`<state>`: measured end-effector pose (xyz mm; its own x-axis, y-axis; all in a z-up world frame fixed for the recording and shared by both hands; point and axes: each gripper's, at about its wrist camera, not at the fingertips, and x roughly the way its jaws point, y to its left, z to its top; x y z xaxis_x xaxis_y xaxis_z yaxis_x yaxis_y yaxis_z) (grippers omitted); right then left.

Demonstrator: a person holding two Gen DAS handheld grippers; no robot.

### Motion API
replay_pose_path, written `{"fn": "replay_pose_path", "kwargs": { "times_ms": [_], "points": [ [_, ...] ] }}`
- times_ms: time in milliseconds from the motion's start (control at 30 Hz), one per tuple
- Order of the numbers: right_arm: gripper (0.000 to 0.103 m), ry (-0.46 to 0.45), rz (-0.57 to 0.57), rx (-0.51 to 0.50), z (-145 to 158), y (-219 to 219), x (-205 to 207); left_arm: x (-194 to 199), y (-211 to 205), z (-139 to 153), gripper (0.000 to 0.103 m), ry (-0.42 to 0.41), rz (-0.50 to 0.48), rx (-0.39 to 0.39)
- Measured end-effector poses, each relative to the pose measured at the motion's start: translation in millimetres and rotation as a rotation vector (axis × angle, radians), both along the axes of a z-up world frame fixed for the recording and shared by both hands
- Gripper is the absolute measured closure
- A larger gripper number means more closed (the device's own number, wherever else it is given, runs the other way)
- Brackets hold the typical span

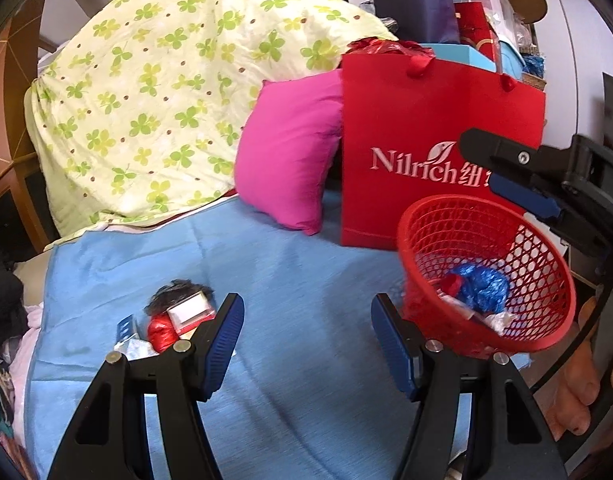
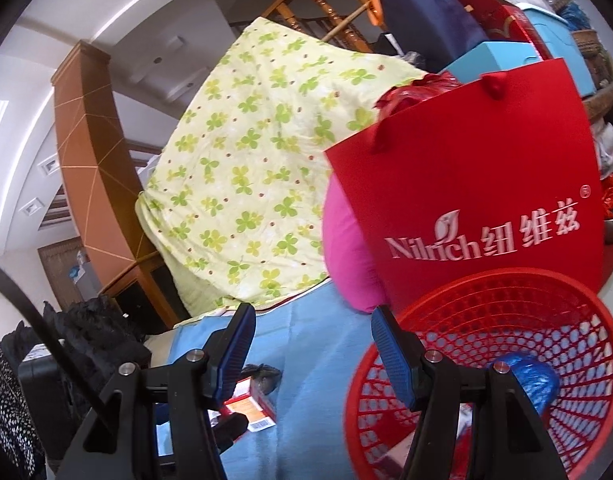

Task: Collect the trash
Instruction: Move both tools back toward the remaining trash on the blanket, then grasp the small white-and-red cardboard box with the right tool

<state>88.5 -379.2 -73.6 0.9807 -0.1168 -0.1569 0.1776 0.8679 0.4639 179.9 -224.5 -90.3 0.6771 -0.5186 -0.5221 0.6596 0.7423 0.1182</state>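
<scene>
A red mesh basket [image 1: 542, 264] stands on a blue cloth [image 1: 298, 264] and holds blue crumpled plastic [image 1: 482, 284] and other scraps. It also shows in the right wrist view [image 2: 586, 320]. A trash pile lies left of my left gripper [image 1: 306, 340]: a red wrapper [image 1: 160, 330], a small red-and-white box [image 1: 188, 312] and a black scrap [image 1: 178, 288]. My left gripper is open and empty above the cloth. My right gripper [image 2: 310, 344] is open and empty beside the basket rim; it also shows in the left wrist view [image 1: 490, 160]. A small box [image 2: 254, 404] lies below it.
A red Nilrich paper bag [image 1: 438, 120] stands behind the basket, with a pink pillow [image 1: 290, 148] to its left. A green clover-print quilt [image 1: 154, 92] is heaped at the back. Boxes and bags [image 1: 458, 8] pile up behind. Dark clothes [image 2: 78, 344] lie at left.
</scene>
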Motion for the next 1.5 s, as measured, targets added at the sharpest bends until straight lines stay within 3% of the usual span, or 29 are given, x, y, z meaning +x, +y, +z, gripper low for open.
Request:
{"fn": "replay_pose_path", "kwargs": {
  "times_ms": [233, 600, 767, 1100, 1500],
  "points": [
    [0.038, 0.002, 0.068, -0.037, -1, 34, 17, 21, 34, -11, 0.036, 0.023, 0.085, 0.031],
    [0.039, 0.088, 0.173, -0.074, -16, 76, 51, 85, 143, -28, 0.036, 0.08, 0.391, 0.048],
    [0.039, 0.145, 0.221, -0.064, -27, 92, 71, 98, 178, -37, 0.036, 0.118, 0.478, 0.048],
    [0.038, 0.229, 0.294, -0.11, -44, 127, 102, 114, 203, -58, 0.036, 0.175, 0.529, 0.101],
    [0.038, 0.422, 0.322, -0.166, -85, 144, 183, 137, 248, -80, 0.036, 0.276, 0.595, 0.096]
  ]
}}
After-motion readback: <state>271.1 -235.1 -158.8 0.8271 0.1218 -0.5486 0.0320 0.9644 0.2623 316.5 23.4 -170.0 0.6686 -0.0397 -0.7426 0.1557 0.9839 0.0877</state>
